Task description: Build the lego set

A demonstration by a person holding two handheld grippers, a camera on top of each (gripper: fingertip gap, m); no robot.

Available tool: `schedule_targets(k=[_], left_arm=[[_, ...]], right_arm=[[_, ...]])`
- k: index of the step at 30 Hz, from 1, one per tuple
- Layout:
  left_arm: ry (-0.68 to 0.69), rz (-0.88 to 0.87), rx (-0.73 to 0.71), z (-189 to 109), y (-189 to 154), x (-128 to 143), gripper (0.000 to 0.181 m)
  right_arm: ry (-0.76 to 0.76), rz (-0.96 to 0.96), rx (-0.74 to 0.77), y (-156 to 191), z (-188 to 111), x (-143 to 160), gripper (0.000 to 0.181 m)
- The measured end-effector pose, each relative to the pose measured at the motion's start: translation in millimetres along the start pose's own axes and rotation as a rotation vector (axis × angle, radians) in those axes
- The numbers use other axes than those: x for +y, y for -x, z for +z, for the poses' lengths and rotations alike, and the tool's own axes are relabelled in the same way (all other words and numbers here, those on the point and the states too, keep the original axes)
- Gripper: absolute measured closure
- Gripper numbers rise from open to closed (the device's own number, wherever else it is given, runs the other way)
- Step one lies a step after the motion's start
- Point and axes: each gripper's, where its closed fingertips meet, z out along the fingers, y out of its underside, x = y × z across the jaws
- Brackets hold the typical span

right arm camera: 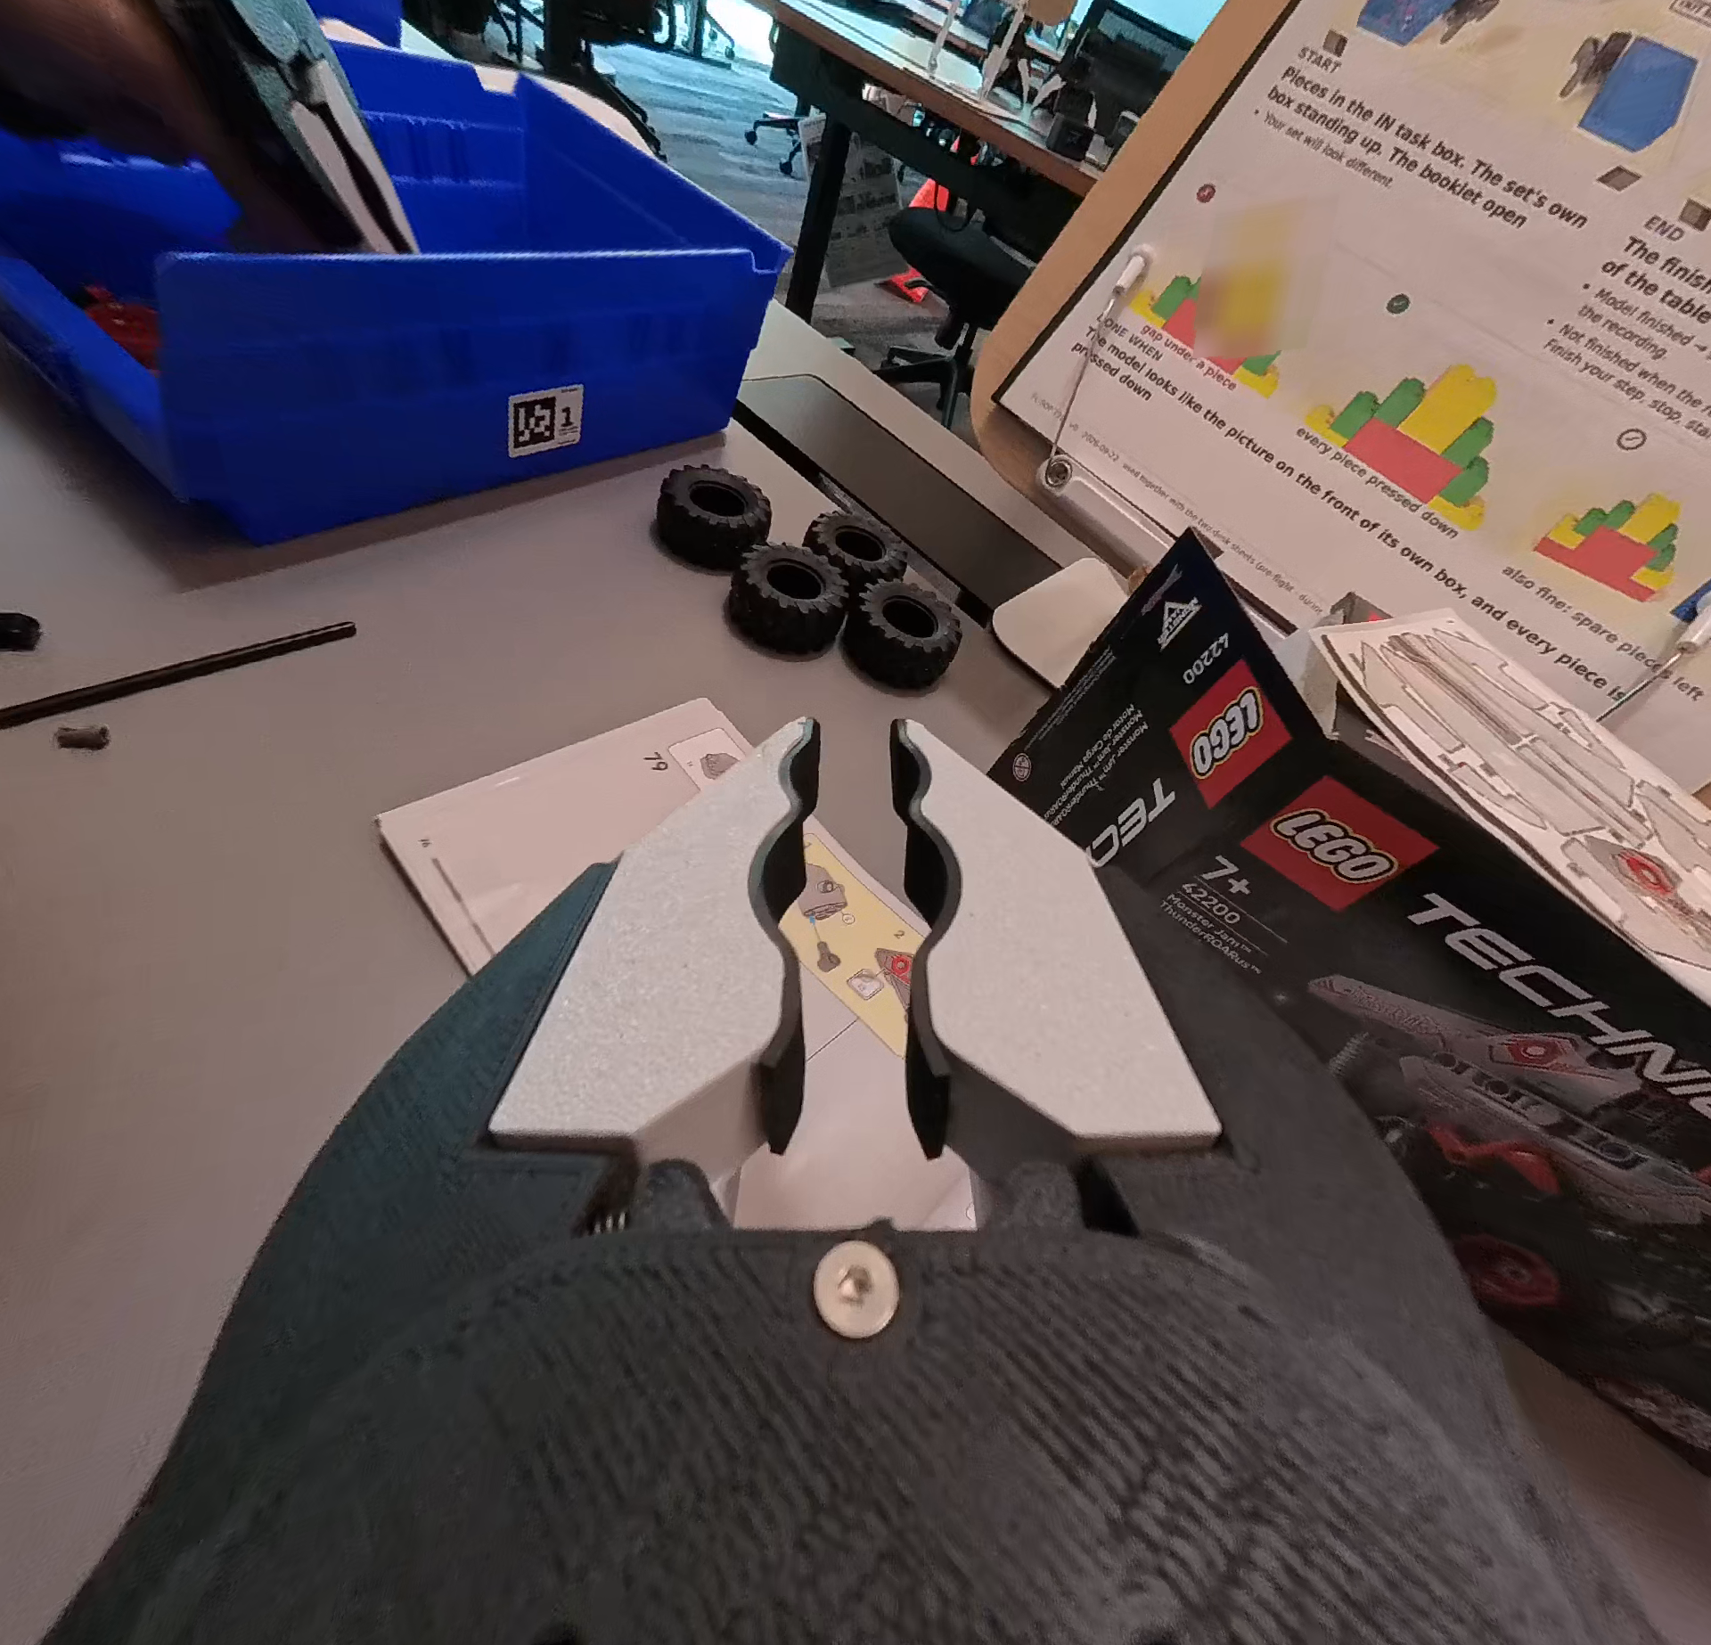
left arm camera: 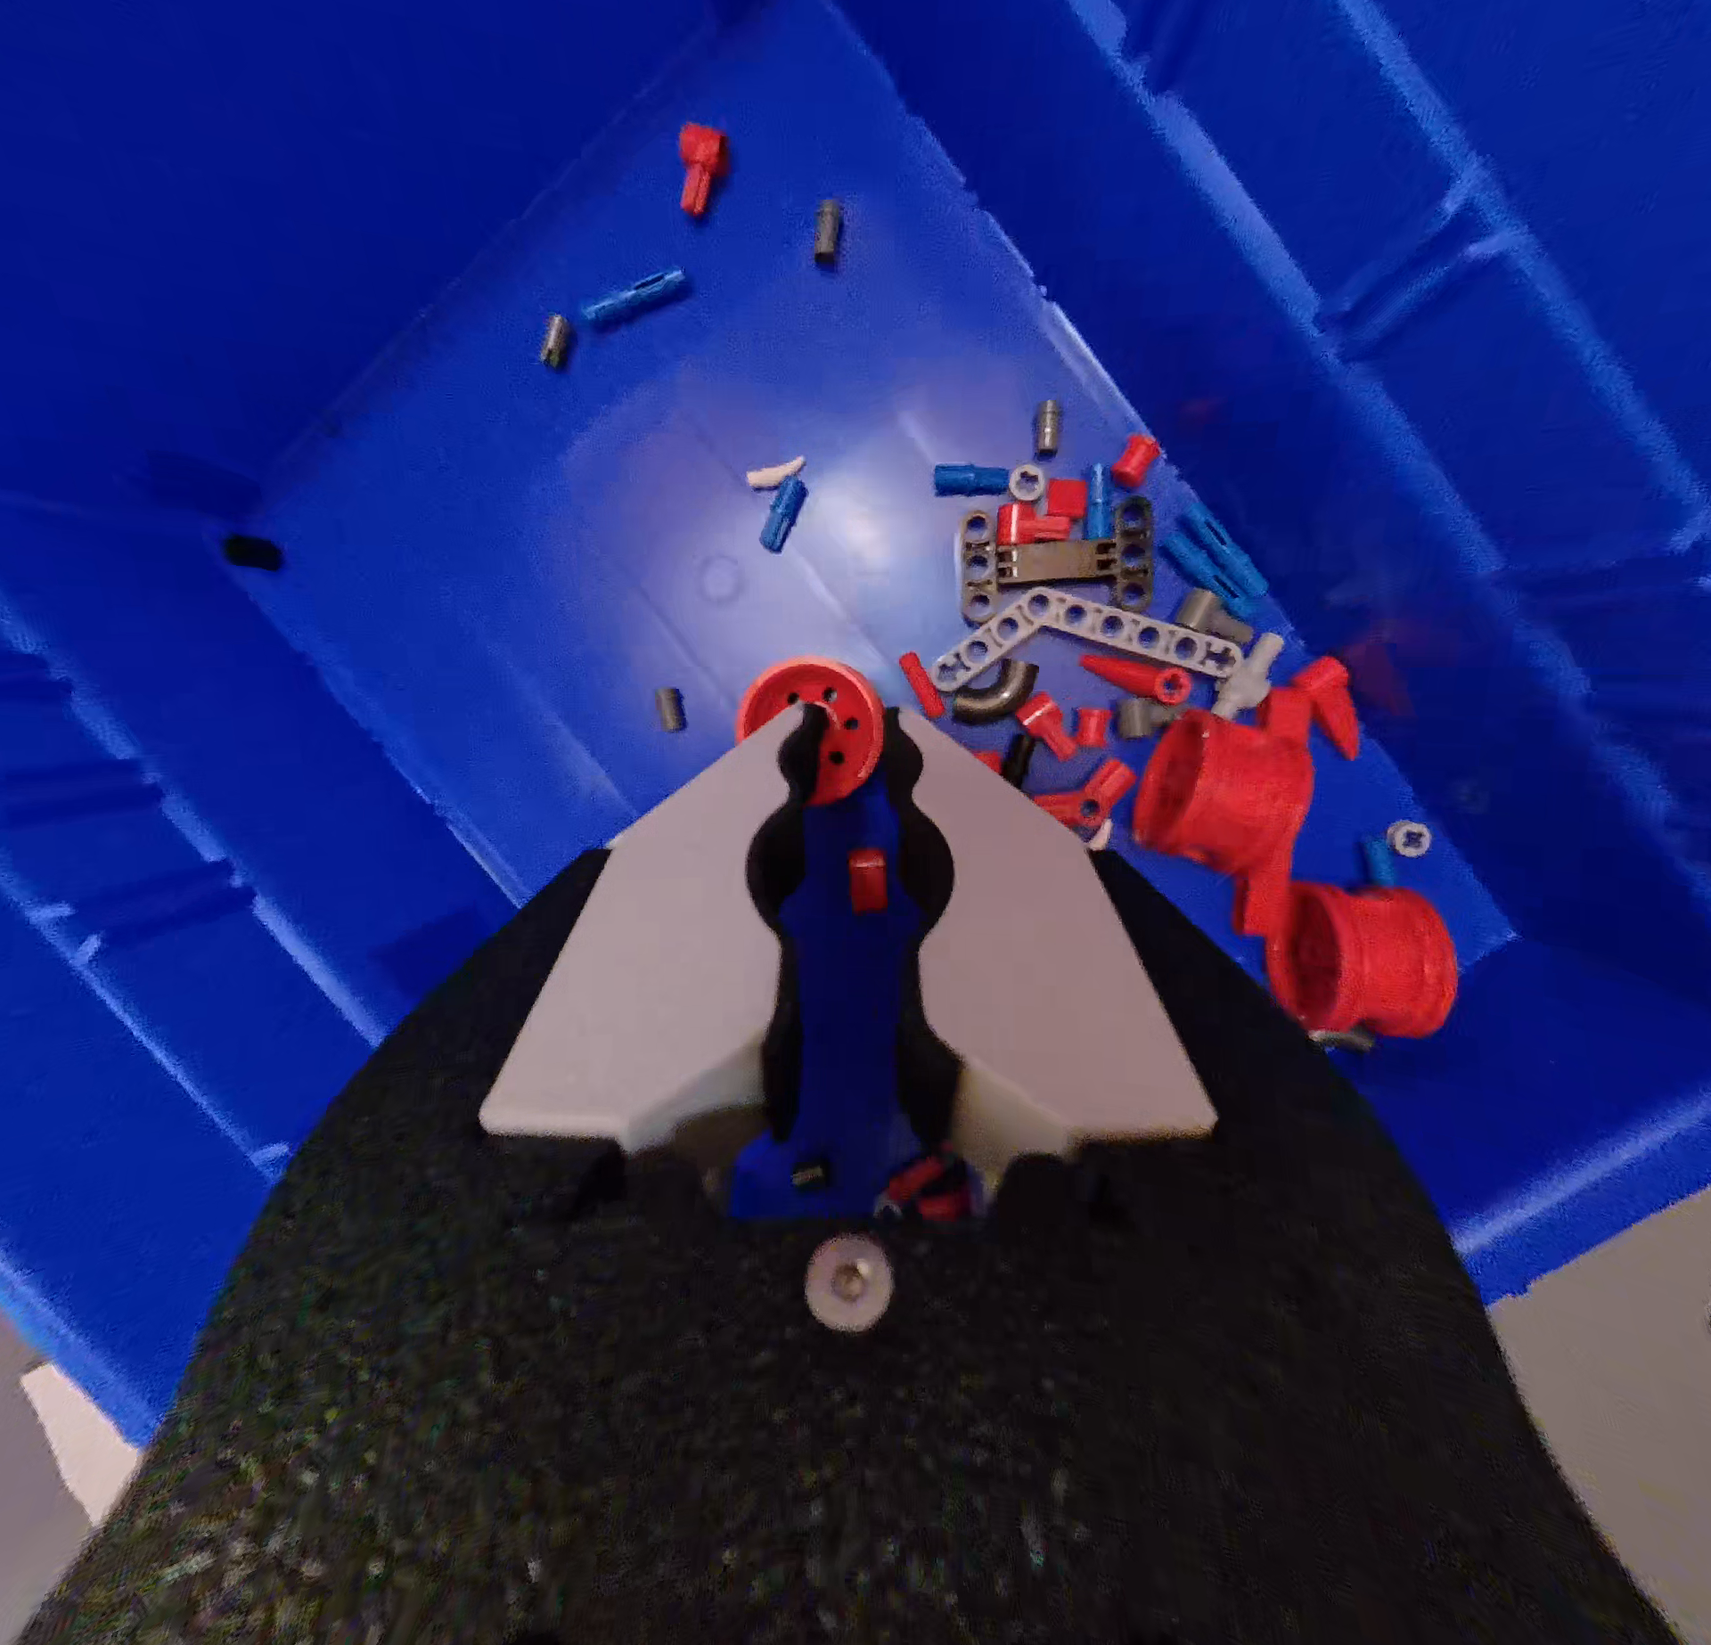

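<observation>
Left gripper: inside the blue bin, jaws narrowly parted, tips around the near edge of a red wheel hub; whether they pinch it I cannot tell.
Hub's lie: straight ahead at the tips, disc face tilted up toward the camera, so its axis runs roughly along the fingers.
Loose parts: a heap with two larger red hubs lies right of the tips.
Right gripper: outside the bin, slightly parted, holding nothing, above the instruction booklet.
Tyres: four black ones, ahead of it.
Nearer hand: the left, judged from its reach.
</observation>
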Motion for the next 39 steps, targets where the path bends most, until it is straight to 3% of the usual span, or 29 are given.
schedule_targets(k=[6, 11, 13, 16, 19, 23, 28, 31, 33, 36, 39], left_arm=[[0.018, -0.057, -0.164, -11.2, 29.1, 7.6, 0.168], [-0.111, -0.079, -0.087, -33.6, 8.4, -20.5, 0.168], [-0.196, -0.038, -0.163, -54.4, 8.1, -36.2, 0.167], [-0.222, 0.004, -0.194, -75.5, 3.0, -37.0, 0.167], [-0.194, 0.026, -0.12, -77.6, -13.4, -30.6, 0.163], [-0.281, 0.095, 0.052, -92.6, -61.8, -40.7, 0.153], [-0.328, 0.112, 0.128, -107.5, -102.6, -53.9, 0.135], [-0.302, 0.086, 0.142, -97.0, -124.1, -55.7, 0.114], [-0.186, 0.097, 0.15, -78.0, -139.0, -41.9, 0.108], [0.006, 0.152, 0.034, -50.7, -132.6, -15.1, 0.12], [0.02, 0.192, 0.047, -42.3, -134.7, -12.7, 0.127]], right_arm=[[-0.045, 0.029, 0.027, -5.7, -28.6, -7.7, 0.166], [-0.035, 0.069, 0.04, -9.6, -51.2, 4.3, 0.166], [-0.025, 0.085, 0.002, -6.0, -55.4, 8.0, 0.165], [-0.003, 0.066, -0.029, -4.7, -60.9, 11.7, 0.164], [0.049, 0.04, -0.038, -2.8, -67.1, 16.5, 0.16], [0.122, -0.028, -0.035, 6.6, -79.9, 32.7, 0.158], [0.184, -0.028, -0.025, 18.9, -101.6, 46.6, 0.156], [0.228, -0.046, -0.019, 24.0, -116.9, 54.3, 0.156], [0.261, -0.067, 0.004, 23.7, -126.8, 59.5, 0.155], [0.257, -0.053, 0.01, 27.4, -134.4, 65.4, 0.155], [0.249, -0.036, 0.014, 27.8, -136.3, 71.8, 0.155]])
